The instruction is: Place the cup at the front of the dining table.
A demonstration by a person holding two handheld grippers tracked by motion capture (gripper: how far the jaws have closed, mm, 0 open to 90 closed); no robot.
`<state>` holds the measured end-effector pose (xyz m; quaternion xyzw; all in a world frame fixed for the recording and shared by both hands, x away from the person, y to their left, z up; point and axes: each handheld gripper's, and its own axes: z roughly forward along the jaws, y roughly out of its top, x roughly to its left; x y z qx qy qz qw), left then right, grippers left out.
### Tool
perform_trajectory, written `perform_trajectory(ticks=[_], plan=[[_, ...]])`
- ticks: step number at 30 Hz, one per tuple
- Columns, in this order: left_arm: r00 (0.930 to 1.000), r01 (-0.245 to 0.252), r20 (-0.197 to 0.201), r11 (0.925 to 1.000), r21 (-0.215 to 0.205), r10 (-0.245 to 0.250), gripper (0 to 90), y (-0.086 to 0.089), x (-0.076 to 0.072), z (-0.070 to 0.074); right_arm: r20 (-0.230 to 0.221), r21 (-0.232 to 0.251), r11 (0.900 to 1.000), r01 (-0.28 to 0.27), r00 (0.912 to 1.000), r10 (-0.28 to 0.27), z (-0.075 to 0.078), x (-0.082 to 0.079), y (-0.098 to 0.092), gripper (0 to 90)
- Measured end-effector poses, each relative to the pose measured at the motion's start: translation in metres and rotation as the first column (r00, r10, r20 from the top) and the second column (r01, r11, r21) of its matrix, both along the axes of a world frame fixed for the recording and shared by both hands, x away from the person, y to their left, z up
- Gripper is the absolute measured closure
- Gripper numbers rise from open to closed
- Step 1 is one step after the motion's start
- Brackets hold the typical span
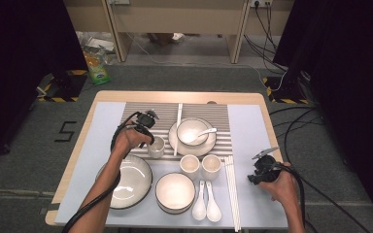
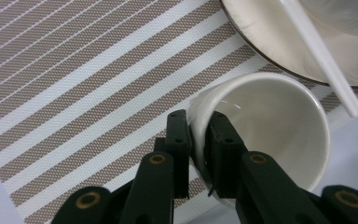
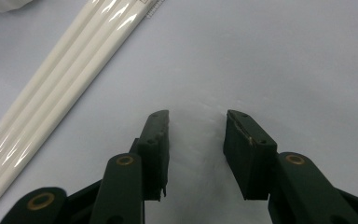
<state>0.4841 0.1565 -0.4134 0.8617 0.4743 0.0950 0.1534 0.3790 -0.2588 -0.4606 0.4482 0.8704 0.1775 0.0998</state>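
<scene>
1. High view: the left gripper is at the white cup, which stands at the near edge of the striped mat, just left of the plate that carries a bowl and a spoon.
2. Left gripper view: its jaws are clenched on the cup's wall, one pad inside the rim and one outside.
3. Right gripper view: the right gripper has its jaws parted with nothing between them, above the pale blue cloth, just right of the white chopsticks.
4. Two more cups stand near the middle of the table.
</scene>
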Motion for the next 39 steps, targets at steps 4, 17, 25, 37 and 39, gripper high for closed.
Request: perform_trajectory(ticks=[4,17,25,37,39], plan=[[0.9999,-0.014,0.001,0.9998,-0.014,0.014,80.3,0.002,0.001,0.001,-0.001,-0.004,1.0,0.0,1.0,0.0,0.0,0.0,0.001,59.8],[0.9994,-0.032,0.008,0.9985,-0.045,0.032,77.2,0.008,0.001,-0.003,-0.01,-0.014,1.0,0.0,1.0,0.0,0.001,0.001,0.002,59.8],[0.9992,-0.036,0.014,0.9958,-0.084,0.038,72.3,0.013,-0.003,-0.001,0.0,-0.003,1.0,-0.002,1.0,0.002,0.0,0.001,0.0,59.7],[0.9984,-0.02,0.049,0.9931,-0.116,0.026,65.1,0.018,-0.014,0.02,-0.008,-0.006,1.0,0.0,1.0,0.0,0.0,0.001,0.001,59.7],[0.9981,-0.012,0.058,0.9932,-0.116,0.019,64.3,0.018,-0.016,0.024,-0.011,-0.007,1.0,0.001,0.9999,-0.001,0.001,0.001,0.002,59.7]])
